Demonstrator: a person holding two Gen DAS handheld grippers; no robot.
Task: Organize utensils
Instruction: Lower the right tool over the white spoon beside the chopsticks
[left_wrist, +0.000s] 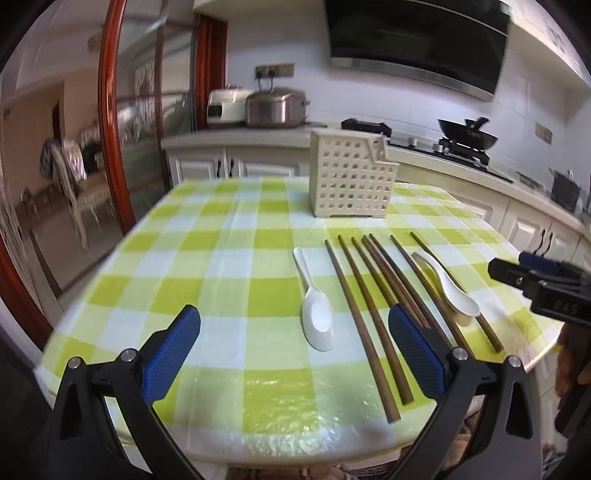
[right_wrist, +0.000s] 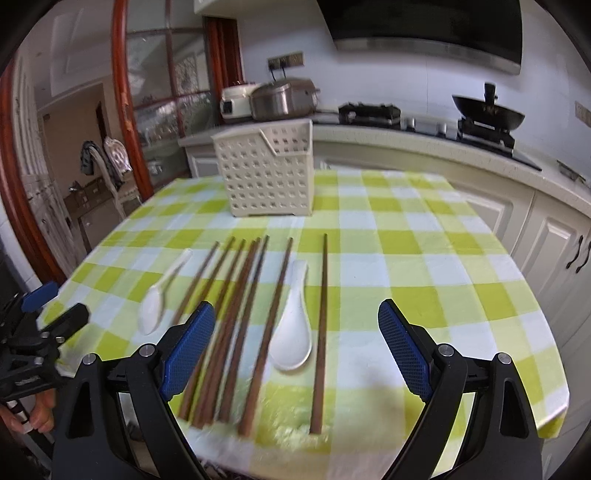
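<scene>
Lying in a loose row on the green-and-white checked tablecloth (right_wrist: 424, 236) are the dark brown wooden chopsticks (right_wrist: 243, 325), tips pointing toward the cream perforated plastic utensil holder (right_wrist: 267, 173) that stands upright farther back; one white ceramic spoon (right_wrist: 291, 332) rests between the two rightmost sticks, touching neither clearly enough to tell, and a second white ceramic spoon (left_wrist: 316, 314) lies at the left end of the row; the left gripper (left_wrist: 293, 332) hovers low over the near table edge with its blue-padded fingers (left_wrist: 173, 354) spread wide and nothing between them; the right gripper (right_wrist: 295, 332) (seen from the left camera only as a dark edge) is likewise released, its pads apart above the chopsticks' thick ends; a black wok (right_wrist: 487, 114) sits on the stove behind.
</scene>
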